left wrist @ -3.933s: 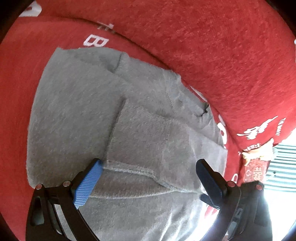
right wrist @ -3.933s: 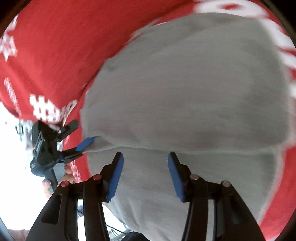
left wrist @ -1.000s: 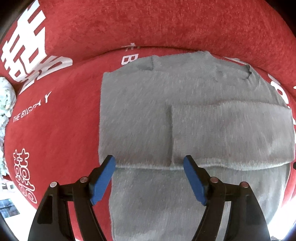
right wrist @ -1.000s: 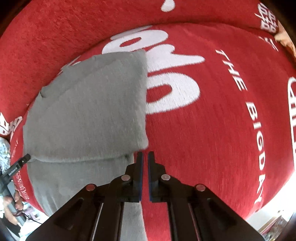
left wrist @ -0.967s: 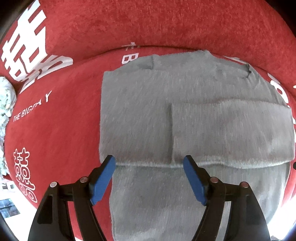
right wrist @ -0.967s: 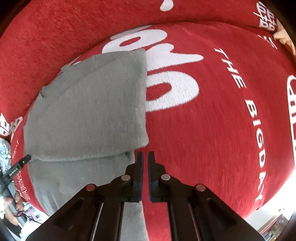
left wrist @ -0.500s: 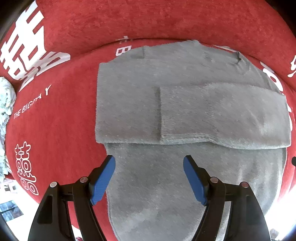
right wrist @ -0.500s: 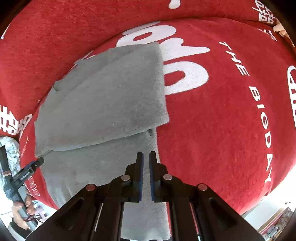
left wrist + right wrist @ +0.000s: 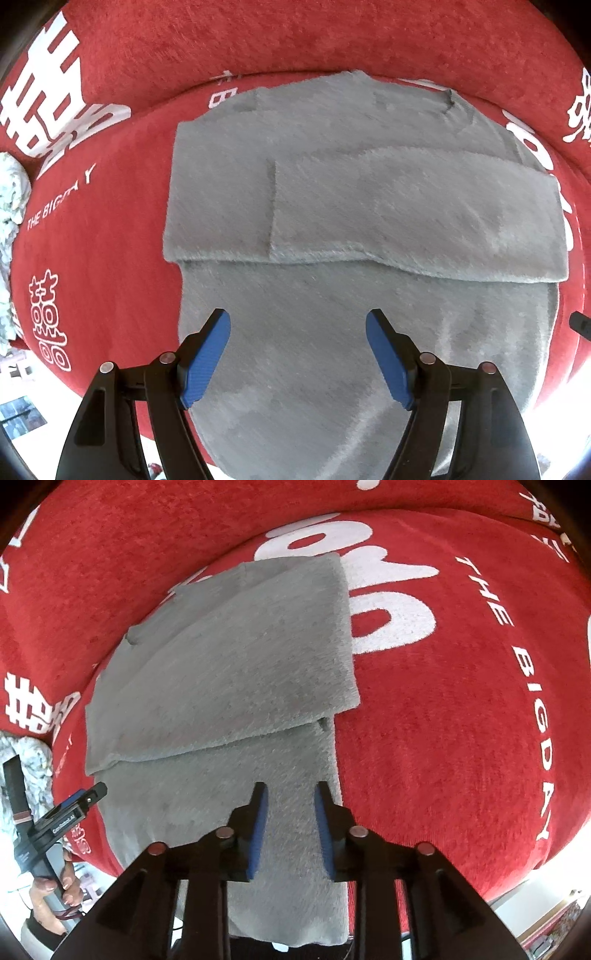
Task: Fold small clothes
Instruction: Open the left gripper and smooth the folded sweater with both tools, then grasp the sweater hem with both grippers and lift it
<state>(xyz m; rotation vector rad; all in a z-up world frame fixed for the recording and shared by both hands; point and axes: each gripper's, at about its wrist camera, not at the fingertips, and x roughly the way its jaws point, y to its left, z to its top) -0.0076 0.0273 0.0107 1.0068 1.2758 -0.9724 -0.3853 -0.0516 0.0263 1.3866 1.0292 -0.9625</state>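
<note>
Sleeves were already folded across the grey sweater (image 9: 332, 206), flat on the red blanket (image 9: 461, 720); the bottom fold remained. Left gripper (image 9: 298, 354) hung wide apart, right gripper (image 9: 290, 830) part-open, both empty above the hem.

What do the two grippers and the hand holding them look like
Both are black plastic frames with silver rivet heads at the joints and textured blue pads on the fingers. The left gripper and the right gripper look alike. In the right wrist view, the left tool carries a small white-lettered label, too small to read, and a bare hand grips its handle, with thin cables below.
</note>
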